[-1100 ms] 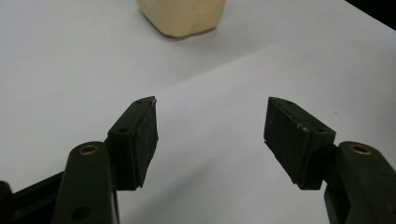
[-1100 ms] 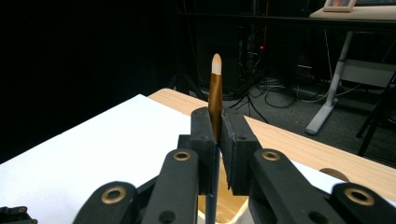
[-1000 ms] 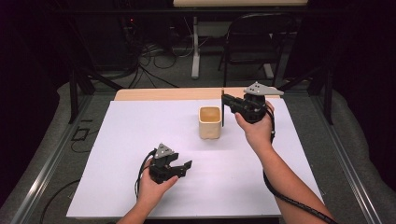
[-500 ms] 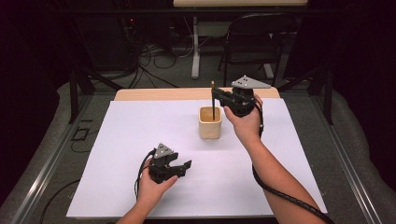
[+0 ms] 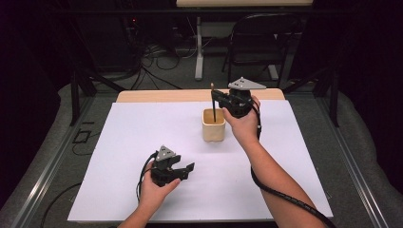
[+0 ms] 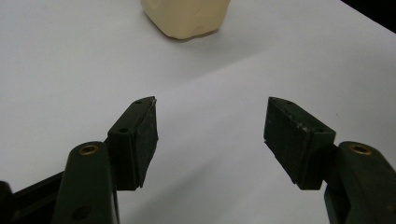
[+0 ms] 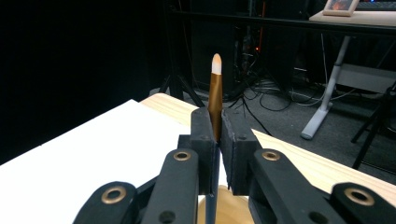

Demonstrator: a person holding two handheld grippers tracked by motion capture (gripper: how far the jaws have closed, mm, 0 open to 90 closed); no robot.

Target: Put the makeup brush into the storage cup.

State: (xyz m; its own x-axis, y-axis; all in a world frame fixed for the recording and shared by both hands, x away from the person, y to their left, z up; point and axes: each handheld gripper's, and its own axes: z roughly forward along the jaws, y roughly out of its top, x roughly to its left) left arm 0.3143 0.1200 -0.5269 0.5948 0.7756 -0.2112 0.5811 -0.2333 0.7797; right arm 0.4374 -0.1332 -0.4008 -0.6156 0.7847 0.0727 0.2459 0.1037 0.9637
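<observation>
**A:** What has my right hand-held gripper got?

**B:** From here I see its jaws clamped on a thin pen-like stick, brown-gold with a pale tip. In the right gripper view the stick stands upright between the two black pads, with the pale tip well above them. In the high view the stick runs straight down from the jaws into the mouth of a small cream cup; I can't tell whether its lower end touches the bottom.

**A:** And the cup, where is it on the table?

**B:** It stands upright on the white sheet that covers the table, somewhat toward the far edge and a little right of the middle. My right hand is just beside it on the right, holding the gripper above the cup's rim. A strip of bare wooden table shows along the far edge beyond the sheet.

**A:** The left one?

**B:** My left hand-held gripper is spread wide with nothing between its jaws. It sits low over the sheet toward the near edge, left of the middle, well apart from the cup. In the left gripper view the two pads frame bare white sheet, and the base of the cream cup shows farther off at the top.

**A:** Anything beyond the table?

**B:** A dark chair and loose floor cables behind the far edge.
</observation>
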